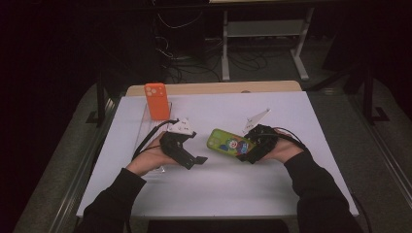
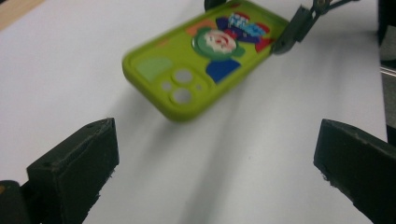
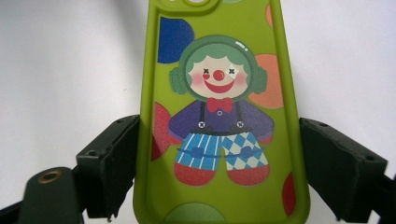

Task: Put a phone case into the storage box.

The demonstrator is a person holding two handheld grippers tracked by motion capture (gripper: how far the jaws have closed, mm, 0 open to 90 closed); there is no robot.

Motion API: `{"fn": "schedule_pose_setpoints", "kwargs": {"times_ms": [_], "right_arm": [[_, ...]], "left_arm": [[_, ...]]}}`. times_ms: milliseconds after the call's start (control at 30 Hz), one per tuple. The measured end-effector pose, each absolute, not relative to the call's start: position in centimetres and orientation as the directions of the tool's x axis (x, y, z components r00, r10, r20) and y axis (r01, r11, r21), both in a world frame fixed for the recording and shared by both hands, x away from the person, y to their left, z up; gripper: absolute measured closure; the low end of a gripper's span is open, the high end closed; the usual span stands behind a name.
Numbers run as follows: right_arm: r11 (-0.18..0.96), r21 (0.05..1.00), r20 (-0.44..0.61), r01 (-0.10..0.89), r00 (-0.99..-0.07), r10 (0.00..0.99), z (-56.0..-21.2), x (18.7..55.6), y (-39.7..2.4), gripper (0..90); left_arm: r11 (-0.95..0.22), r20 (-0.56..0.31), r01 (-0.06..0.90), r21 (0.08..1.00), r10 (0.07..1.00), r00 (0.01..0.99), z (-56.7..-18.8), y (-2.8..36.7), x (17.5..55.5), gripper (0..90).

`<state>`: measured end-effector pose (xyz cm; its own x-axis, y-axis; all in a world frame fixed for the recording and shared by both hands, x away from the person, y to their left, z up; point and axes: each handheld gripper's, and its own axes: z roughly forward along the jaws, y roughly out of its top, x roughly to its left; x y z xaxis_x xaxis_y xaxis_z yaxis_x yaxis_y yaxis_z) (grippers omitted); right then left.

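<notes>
A: Step? Right gripper point(image 1: 248, 151) clamps the green clown phone case point(image 1: 230, 142) by its long edges near the bottom end, held above the white worktop point(image 1: 272, 189). Mid-carry, I'd say.

B: Left gripper point(image 1: 190, 160)?

A: Jaws wide, nothing between them, facing the case's camera end. Next probably calls for a handover or a set-down.

B: Containers?

A: Can't make one out. Orange phone case point(image 1: 157, 100) stands at the worktop's far left.

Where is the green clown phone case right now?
In the high view the green clown phone case sits right of centre, gripped across its sides by the right tool, lifted off the white table, across from the open left tool.
</notes>
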<state>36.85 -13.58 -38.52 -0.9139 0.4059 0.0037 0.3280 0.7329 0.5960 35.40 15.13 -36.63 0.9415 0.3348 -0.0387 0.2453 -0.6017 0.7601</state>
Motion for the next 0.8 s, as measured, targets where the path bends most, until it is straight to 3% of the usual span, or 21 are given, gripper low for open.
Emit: {"fn": "schedule_pose_setpoints", "kwargs": {"times_ms": [400,800], "right_arm": [[0.793,0.566,0.015,0.228,-0.964,0.267,-38.5,35.8,-12.1,15.0],[0.818,0.555,0.035,0.15,-0.987,0.158,-38.5,34.5,-10.3,15.0]], "left_arm": [[-0.642,-0.016,0.141,0.754,0.197,0.98,-36.1,13.5,36.5,0.0],[-0.716,-0.03,0.053,0.696,0.044,0.999,-37.7,12.0,34.6,0.0]]}}
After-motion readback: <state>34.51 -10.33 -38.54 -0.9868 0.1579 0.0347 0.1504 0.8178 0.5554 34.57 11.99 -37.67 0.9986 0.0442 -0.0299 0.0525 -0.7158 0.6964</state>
